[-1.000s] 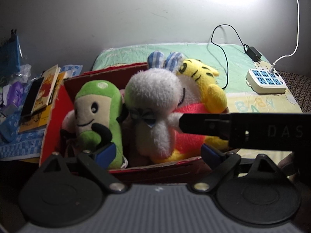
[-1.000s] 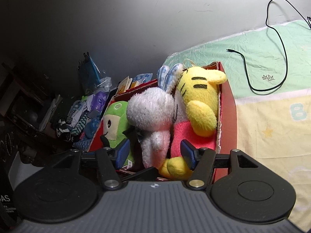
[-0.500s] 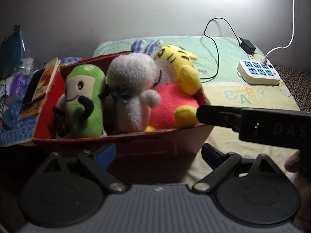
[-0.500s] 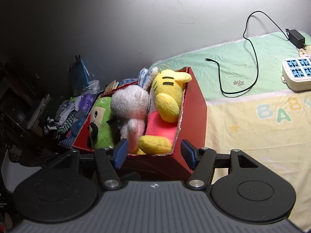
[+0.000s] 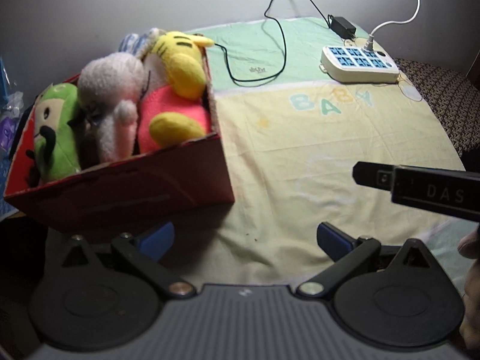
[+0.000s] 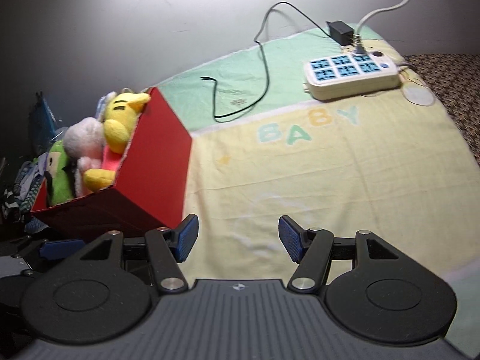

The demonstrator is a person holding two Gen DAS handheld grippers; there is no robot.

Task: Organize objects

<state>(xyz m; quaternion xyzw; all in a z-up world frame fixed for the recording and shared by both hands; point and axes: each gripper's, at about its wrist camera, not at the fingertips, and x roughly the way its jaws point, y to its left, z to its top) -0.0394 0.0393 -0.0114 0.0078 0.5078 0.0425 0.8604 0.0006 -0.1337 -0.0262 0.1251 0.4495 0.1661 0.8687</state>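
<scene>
Left gripper [image 5: 244,237]: jaws spread wide, nothing between the blue pads [image 5: 157,237]; it hangs over the yellow part of the blanket [image 5: 300,162], low in the frame

Right gripper [image 6: 237,237]: also spread apart and empty, over the same blanket. Its dark body juts in at the right edge of the left wrist view, lettered "DAS"

Red box [image 5: 135,186]: left half of the left wrist frame, sitting at the blanket's left edge; in the right wrist view it is at middle left [image 6: 156,162]. Three plush toys packed inside side by side, touching:
- green plush [image 5: 55,132] at the box's left end, dark moustache on its face
- white plush [image 5: 112,102] in the middle
- yellow tiger plush [image 5: 180,69] with a pink body at the right end, head over the rim

Both grippers are apart from the box

Upper right of both frames: white power strip [image 5: 360,64] with blue sockets on the green band of the blanket, white cable plugged in. Black adapter [image 5: 342,25] behind it; its thin black cord [image 5: 282,45] loops over toward the box

Blanket carries the word "BABY" in pastel letters

Far left, past the box: blurred heap of cloth and bags, too dark to sort
</scene>
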